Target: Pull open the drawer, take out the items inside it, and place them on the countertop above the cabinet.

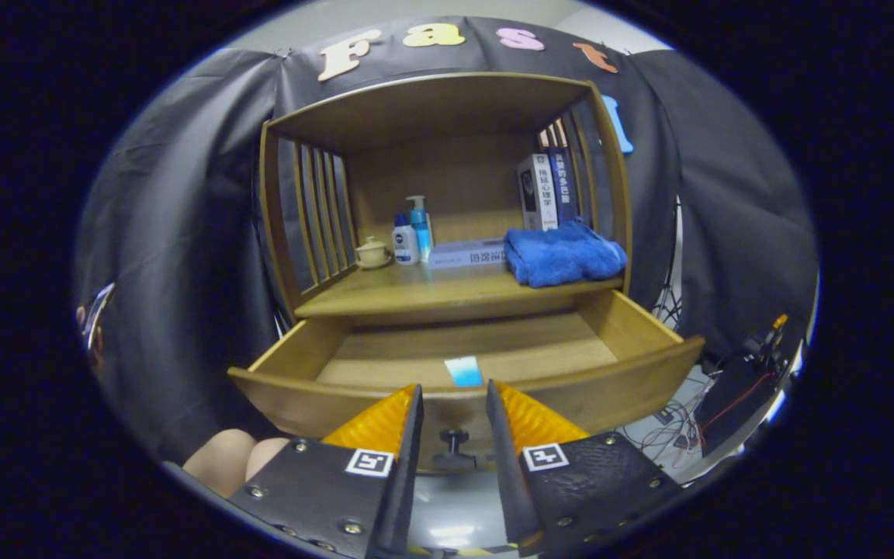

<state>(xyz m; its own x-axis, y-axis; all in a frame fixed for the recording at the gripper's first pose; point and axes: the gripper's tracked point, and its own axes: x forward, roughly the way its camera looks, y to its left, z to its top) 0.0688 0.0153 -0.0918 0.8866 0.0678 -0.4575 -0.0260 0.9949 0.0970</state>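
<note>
- Black cloth (183, 202) drapes the booth behind and beside everything, with cables and small equipment trailing on the floor to the right.
- Against it stands the open-fronted wooden cabinet (447, 101), slatted at both sides; its countertop shelf (416, 291) already carries a folded blue towel (565, 255), a flat pale box (469, 254), two upright books (546, 190), a white-and-blue bottle (405, 241), a blue pump bottle (420, 221) and a small cream lidded cup (372, 251).
- Below the shelf, the wooden drawer (633, 373) is pulled well out — the opening step looks done, and taking out is the step in hand.
- On the drawer floor lies a small flat light-blue card or packet (465, 370), just behind the front panel; what it is exactly I cannot tell.
- Small dark knob (455, 442) on the drawer front sits between the fingers, untouched.
- Gripper (453, 400): jaws spread, holding nothing, tips at the drawer's front edge with the blue item just beyond them.
- Next move, as I judge it — lift over the front panel, dip into the drawer, and pinch the thin item by an edge, since it lies flat on the wood.
</note>
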